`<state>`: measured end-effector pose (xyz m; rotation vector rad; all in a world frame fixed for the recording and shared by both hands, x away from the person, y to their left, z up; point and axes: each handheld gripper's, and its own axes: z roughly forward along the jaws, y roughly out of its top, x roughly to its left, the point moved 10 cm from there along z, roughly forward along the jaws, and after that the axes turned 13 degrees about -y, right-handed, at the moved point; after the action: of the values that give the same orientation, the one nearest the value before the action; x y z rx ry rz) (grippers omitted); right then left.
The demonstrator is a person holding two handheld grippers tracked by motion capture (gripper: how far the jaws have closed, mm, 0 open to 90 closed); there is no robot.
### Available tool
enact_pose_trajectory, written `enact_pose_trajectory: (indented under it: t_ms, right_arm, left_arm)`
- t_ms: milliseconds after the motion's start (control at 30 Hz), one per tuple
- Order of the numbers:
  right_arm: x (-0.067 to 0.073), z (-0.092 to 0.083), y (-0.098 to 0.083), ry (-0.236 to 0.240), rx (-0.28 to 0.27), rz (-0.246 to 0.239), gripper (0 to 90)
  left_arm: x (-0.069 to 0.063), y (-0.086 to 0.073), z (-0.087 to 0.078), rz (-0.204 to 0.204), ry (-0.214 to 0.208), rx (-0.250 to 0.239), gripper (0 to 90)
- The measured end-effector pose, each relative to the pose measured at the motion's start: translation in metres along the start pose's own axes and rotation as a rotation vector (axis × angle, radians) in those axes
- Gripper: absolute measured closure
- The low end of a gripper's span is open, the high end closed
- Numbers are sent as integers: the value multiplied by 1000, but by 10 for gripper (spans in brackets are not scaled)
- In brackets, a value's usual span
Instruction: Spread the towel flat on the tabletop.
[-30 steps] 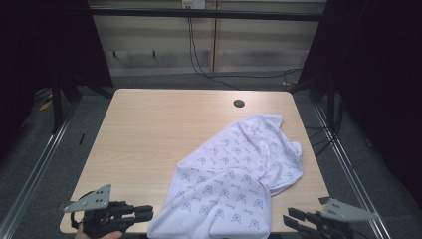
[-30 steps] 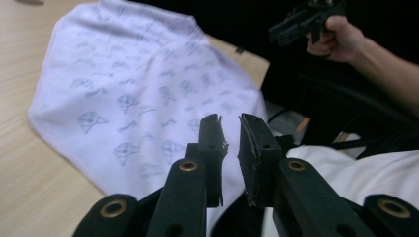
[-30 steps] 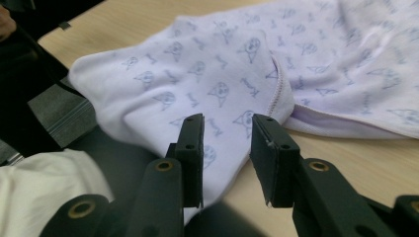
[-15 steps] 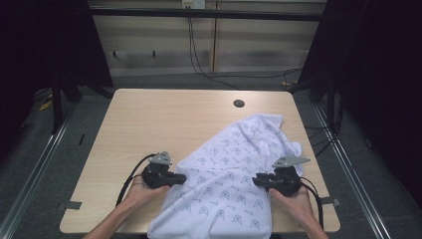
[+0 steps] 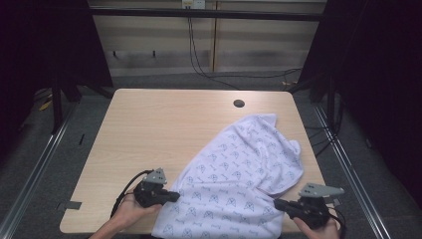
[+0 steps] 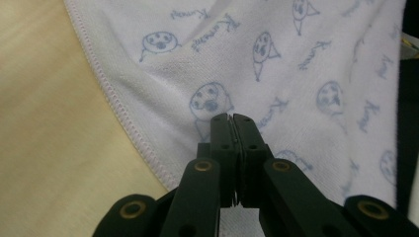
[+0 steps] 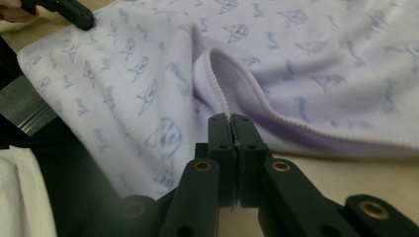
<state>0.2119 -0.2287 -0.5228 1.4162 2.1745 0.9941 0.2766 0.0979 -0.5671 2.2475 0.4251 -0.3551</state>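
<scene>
High view: left tongs [image 5: 171, 197] at the near-left hem of the white printed cloth [image 5: 239, 174], jaws just closed, clenched, nothing visibly between them. Cloth lies spread on the tabletop's [image 5: 149, 129] right half. Right tongs [image 5: 278, 204] at its near-right edge, likewise clenched empty.

- The near edge of the cloth [image 5: 234, 184] is cut off by the bottom of the high view.
- Both forearms are cropped there too, at the wrists.
- In the left gripper view, the cloth [image 6: 276, 69] runs past the top and right edges.
- Whether any cloth is pinched between the left gripper [image 6: 232, 117] tips cannot be told.
- In the right gripper view, the foreground by the right gripper [image 7: 230, 117] is blurred.
</scene>
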Motion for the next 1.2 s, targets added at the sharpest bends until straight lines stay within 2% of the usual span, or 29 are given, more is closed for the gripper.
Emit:
enact_pose_trajectory:
  t_ms: [67, 100, 133, 167, 200, 233, 267, 300, 367, 400, 433, 467, 567, 633, 700, 733, 800, 833, 867, 900, 967, 1000, 1033, 1067, 1100, 1133, 1167, 1200]
  right_arm:
    - [-3, -13, -10, -21, 2, 18, 883]
    - [-4, -20, -14, -23, -6, 29, 882]
    - [-4, -20, -14, -23, -6, 29, 882]
    - [-3, -34, -21, -32, -10, 46, 878]
    - [-3, -39, -24, -41, -9, 40, 871]
    - [-3, -44, -27, -50, -6, 30, 848]
    - [-4, -47, -29, -62, -2, 25, 826]
    - [-6, -52, -32, -80, 4, 24, 786]
    - [-8, -57, -36, -88, 2, 16, 721]
    - [-8, -57, -36, -88, 2, 16, 721]
    - [-9, -58, -36, -91, -7, 26, 698]
    - [-9, -56, -33, -80, -20, 33, 668]
    - [-4, -44, -25, -62, -17, 4, 630]
    - [-2, -31, -15, -64, -21, -32, 611]
    - [0, -22, -5, -46, -34, -36, 604]
    - [-2, -17, 0, -49, -34, -42, 586]
    - [-2, -11, 3, -42, -35, -45, 581]
    - [-4, 3, 6, -32, -19, -61, 556]
    - [-5, 7, 5, -29, -9, -71, 549]
    - [-6, 13, 4, -29, 1, -78, 544]
    - [-9, 24, 0, -34, 35, -89, 529]
    - [-9, 24, 0, -34, 35, -89, 529]
    - [-11, 30, -7, -34, 67, -105, 576]
    - [-11, 30, -7, -34, 67, -105, 576]
    - [-11, 28, -11, -47, 77, -119, 744]
    - [-11, 28, -11, -47, 77, -119, 744]
    - [-12, 23, -11, -48, 70, -85, 847]
    - [-12, 20, -10, -47, 59, -83, 862]
  left_arm:
    - [-9, -5, 0, 9, -29, 11, 882]
    - [-13, -7, 0, 1, -36, 17, 883]
    - [-13, -7, 0, 1, -36, 17, 883]
    - [-23, -10, 3, 4, -69, 31, 883]
    - [-27, -10, 5, 2, -85, 29, 883]
    - [-30, -10, 6, 19, -89, 36, 880]
    - [-30, -10, 6, 19, -89, 36, 854]
    - [-35, -9, 7, 28, -129, 50, 822]
    - [-34, 0, 7, 31, -134, 22, 799]
    - [-34, 0, 7, 31, -134, 22, 789]
    - [-31, 9, 5, 32, -146, -17, 789]
    - [-21, 25, 3, 37, -134, -56, 787]
    - [0, 49, 10, 25, -105, -102, 794]
    - [14, 60, 18, 5, -103, -113, 790]
    - [28, 70, 28, -10, -70, -119, 786]
    - [32, 75, 32, -20, -73, -138, 786]
    - [36, 78, 35, -18, -68, -131, 767]
    - [43, 79, 41, 19, -13, -95, 764]
    - [48, 77, 44, 18, 6, -89, 762]
    - [51, 74, 47, 0, 11, -86, 759]
    - [53, 72, 48, -2, 2, -100, 769]
    - [53, 72, 48, -2, 2, -100, 778]
    - [53, 68, 45, 0, 19, -83, 802]
    - [53, 68, 45, 0, 19, -83, 815]
    - [50, 63, 42, 3, 26, -83, 836]
    - [50, 63, 42, 3, 26, -83, 847]
    - [48, 57, 37, 1, 34, -87, 853]
    - [48, 57, 37, 1, 34, -87, 855]
